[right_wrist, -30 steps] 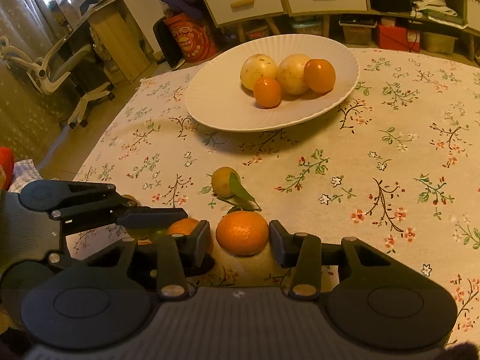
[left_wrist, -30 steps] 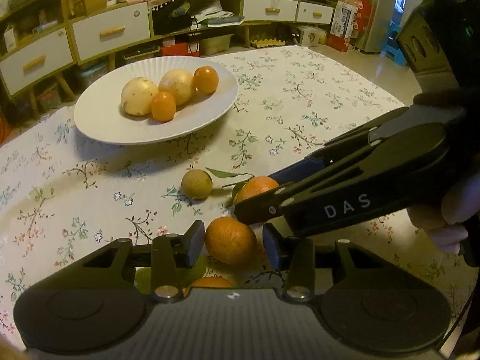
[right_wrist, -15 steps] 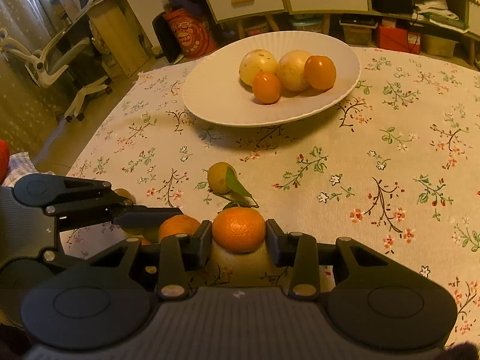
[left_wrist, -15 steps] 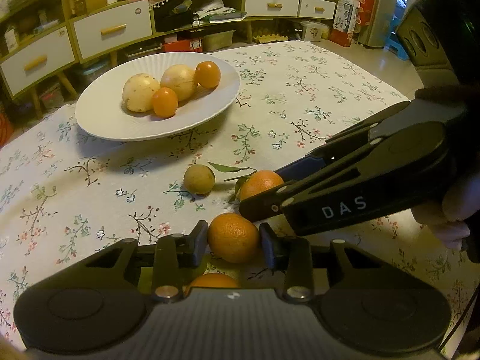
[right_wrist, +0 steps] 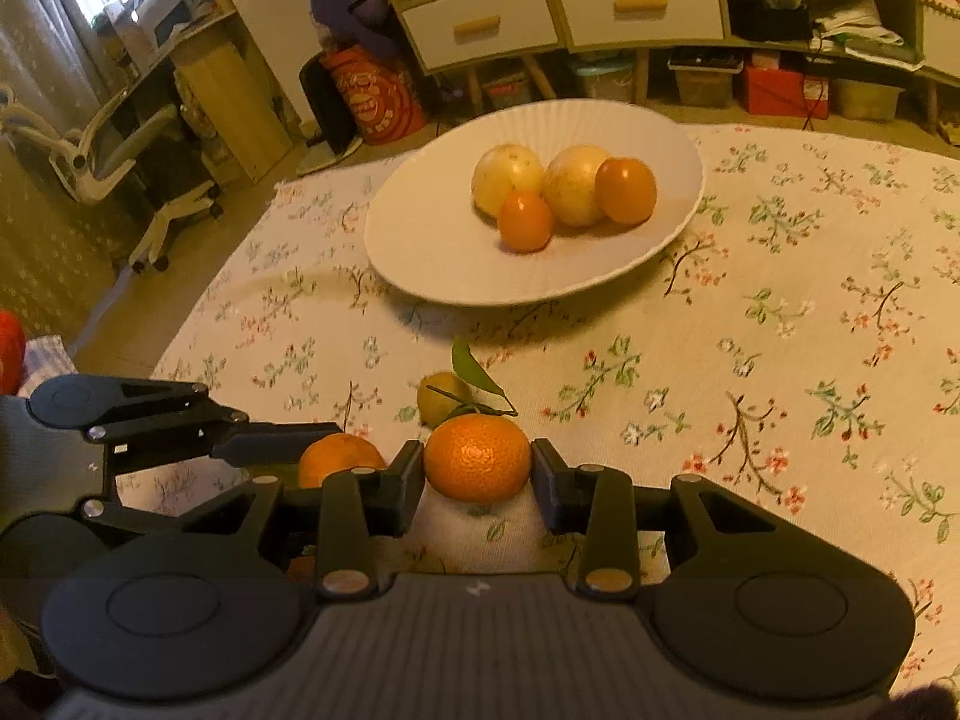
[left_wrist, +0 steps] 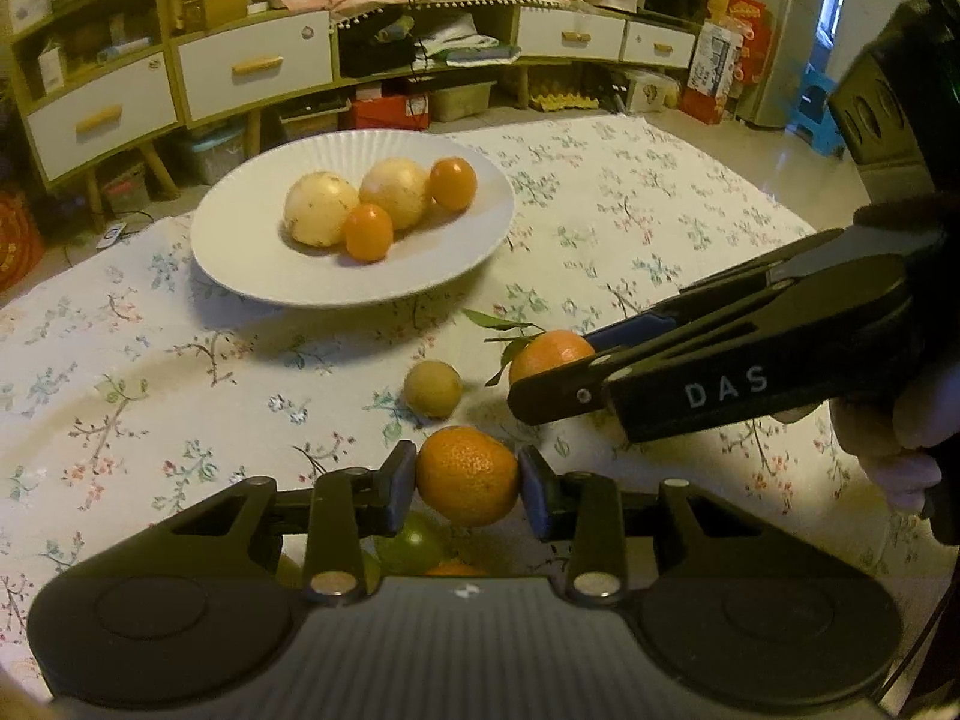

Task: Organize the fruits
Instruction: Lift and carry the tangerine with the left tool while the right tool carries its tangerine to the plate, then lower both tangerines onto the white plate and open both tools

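Left gripper [left_wrist: 467,477] pinching a mandarin [left_wrist: 467,476], green fruit [left_wrist: 417,540] beneath visible only here, right gripper [right_wrist: 478,468] pinching a leafy mandarin [right_wrist: 478,459], office chair [right_wrist: 120,162] at left only there

Two tangerines [left_wrist: 467,476] [right_wrist: 478,457] — both gripper-clamped

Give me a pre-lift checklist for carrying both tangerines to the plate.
1. Left gripper closed on its tangerine: ok, both fingers press its sides after closing in.
2. Right gripper closed on the leafy tangerine: ok, fingers have closed against both sides.
3. Free room on the white plate: ok, its four fruits sit grouped, with bare plate in front.
4. Way to the plate: ok, only the small yellow-green fruit lies between.
5. Grippers clear of each other: cannot tell, they sit very close.
6. Leaf stem free of the small fruit: cannot tell.
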The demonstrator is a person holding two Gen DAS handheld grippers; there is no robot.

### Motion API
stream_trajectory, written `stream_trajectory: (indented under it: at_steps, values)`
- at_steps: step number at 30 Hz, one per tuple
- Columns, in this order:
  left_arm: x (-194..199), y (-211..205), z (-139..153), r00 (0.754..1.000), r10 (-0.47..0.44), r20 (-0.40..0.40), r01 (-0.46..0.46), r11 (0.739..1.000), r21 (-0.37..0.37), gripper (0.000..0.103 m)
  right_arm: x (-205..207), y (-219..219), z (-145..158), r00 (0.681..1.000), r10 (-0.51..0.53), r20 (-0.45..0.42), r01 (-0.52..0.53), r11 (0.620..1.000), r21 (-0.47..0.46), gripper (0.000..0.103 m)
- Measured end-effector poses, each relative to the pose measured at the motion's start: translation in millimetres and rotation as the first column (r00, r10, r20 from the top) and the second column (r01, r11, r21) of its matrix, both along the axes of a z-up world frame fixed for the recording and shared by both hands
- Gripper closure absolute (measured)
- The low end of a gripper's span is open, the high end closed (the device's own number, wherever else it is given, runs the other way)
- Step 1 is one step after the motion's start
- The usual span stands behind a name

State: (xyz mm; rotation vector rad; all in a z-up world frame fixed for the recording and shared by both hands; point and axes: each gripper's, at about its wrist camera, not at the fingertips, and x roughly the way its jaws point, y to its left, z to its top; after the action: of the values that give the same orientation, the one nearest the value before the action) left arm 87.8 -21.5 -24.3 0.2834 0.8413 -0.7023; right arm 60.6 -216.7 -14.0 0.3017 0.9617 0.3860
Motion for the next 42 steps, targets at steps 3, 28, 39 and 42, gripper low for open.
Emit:
stream_trajectory:
  at_steps: [3,28,39,42]
  values:
    - [4,2,7,1.000,0.022,0.010,-0.022,1.000,-0.017,0.075,4,-3,6,1.000,-0.019,0.011,0.019,1.000,0.010,0.068]
    - [70,-3,29,0.965,0.248,0.091,-0.238,0.965,-0.110,0.075,59,-13,25,0.974,-0.215,0.067,0.210,0.975,0.072,0.068]
    - [93,-7,11,0.952,0.288,0.108,-0.279,0.956,-0.093,0.075,68,-17,8,0.972,-0.233,0.022,0.232,0.972,0.036,0.068]
    - [96,-9,7,0.953,0.279,0.117,-0.270,0.959,-0.081,0.075,69,-14,7,0.973,-0.229,0.039,0.228,0.973,0.022,0.068]
